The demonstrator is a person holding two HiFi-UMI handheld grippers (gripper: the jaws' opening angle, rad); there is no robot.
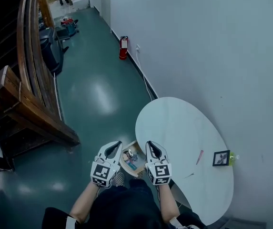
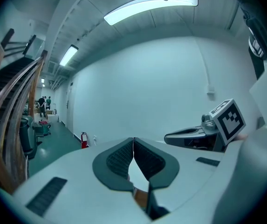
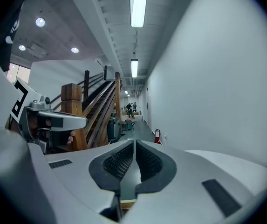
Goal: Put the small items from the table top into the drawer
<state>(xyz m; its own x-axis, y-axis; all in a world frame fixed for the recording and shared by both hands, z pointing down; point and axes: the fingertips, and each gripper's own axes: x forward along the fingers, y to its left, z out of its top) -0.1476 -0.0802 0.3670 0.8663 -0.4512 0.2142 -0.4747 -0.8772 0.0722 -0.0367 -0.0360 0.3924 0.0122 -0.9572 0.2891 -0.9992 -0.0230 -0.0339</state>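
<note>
Here, both claws hang in the air side by side in front of the person, above the near left edge of the white oval desk (image 1: 184, 128). The left claw (image 1: 113, 149) is pressed together, its dark ribbed pads meeting at the tips with nothing between them, as the left gripper view shows. The right claw (image 1: 153, 150) is likewise pressed together and empty in its own view. In the head view, the light wooden open drawer (image 1: 126, 168) lies below and between the two claws, under the desk's edge, and it holds a few small things too small to tell apart.

The small black square picture frame (image 1: 221, 158) stands on the desk near the wall, well apart from the right claw and off to its right. A yellow-green object (image 1: 232, 157) sits just beside the frame on the wall side. A thin red stick (image 1: 199, 157) lies on the desk between the right claw and the frame, nearer the frame.

Along the wall farther off, a red fire extinguisher (image 1: 123, 47) stands on the dark green floor (image 1: 93, 94), and a brown wooden staircase (image 1: 26, 94) rises on the left.
</note>
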